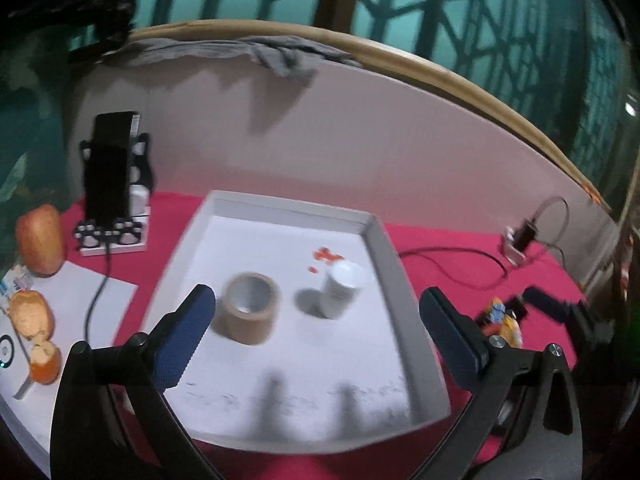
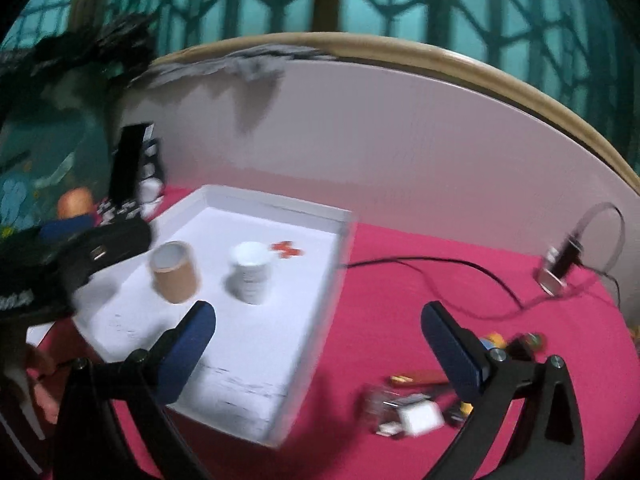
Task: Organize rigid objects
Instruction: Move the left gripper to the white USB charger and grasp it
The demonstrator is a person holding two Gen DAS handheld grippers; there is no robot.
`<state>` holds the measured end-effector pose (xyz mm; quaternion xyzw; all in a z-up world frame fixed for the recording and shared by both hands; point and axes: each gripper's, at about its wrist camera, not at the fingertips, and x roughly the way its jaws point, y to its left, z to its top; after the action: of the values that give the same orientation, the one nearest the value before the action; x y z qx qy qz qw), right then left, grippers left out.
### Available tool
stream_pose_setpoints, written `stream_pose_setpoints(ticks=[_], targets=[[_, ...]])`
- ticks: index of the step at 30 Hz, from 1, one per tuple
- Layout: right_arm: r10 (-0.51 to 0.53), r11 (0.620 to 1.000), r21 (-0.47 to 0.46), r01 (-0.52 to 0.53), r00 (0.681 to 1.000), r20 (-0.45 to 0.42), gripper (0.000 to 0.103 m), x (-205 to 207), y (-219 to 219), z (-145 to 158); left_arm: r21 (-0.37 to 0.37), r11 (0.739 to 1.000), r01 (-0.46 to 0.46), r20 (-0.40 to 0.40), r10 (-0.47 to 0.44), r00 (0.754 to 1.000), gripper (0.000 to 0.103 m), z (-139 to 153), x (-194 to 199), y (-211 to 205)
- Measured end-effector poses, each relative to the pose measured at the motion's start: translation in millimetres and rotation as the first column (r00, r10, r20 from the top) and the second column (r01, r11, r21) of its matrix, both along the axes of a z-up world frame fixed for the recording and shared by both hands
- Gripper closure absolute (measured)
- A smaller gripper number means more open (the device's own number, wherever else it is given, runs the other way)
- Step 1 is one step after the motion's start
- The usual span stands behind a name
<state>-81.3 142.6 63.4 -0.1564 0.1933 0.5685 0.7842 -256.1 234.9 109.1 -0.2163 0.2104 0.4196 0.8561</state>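
A white tray lies on the pink cloth. In it stand a brown tape roll and a white cup-like container, with small red marks behind. My left gripper is open and empty above the tray's near half. The right wrist view shows the same tray, tape roll and white container. My right gripper is open and empty over the tray's right edge. Small loose objects lie on the cloth by its right finger. The left gripper's body shows at the left.
A phone on a stand is at the back left, with fruit-like objects on white paper. A black cable and small device lie at the right. A white backboard bounds the rear. Small colourful items lie right of the tray.
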Motion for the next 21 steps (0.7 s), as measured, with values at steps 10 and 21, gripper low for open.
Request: stream_pose_setpoints(ticks=[10, 21], targets=[[-0.308, 0.951, -0.045, 0.305, 0.928, -0.21, 0.0, 144.2, -87.8, -41.8, -0.041, 0.943, 0.33, -0.172, -0.332, 0.927, 0.0, -32.0, 92.6, -56.0], [-0.327, 0.944, -0.078, 0.32, 0.883, -0.336, 0.0, 180.5, -119.3, -85.8, -0.088, 0.775, 0.626, -0.289, -0.622, 0.728, 0.017, -59.5, 185.4, -93.1]])
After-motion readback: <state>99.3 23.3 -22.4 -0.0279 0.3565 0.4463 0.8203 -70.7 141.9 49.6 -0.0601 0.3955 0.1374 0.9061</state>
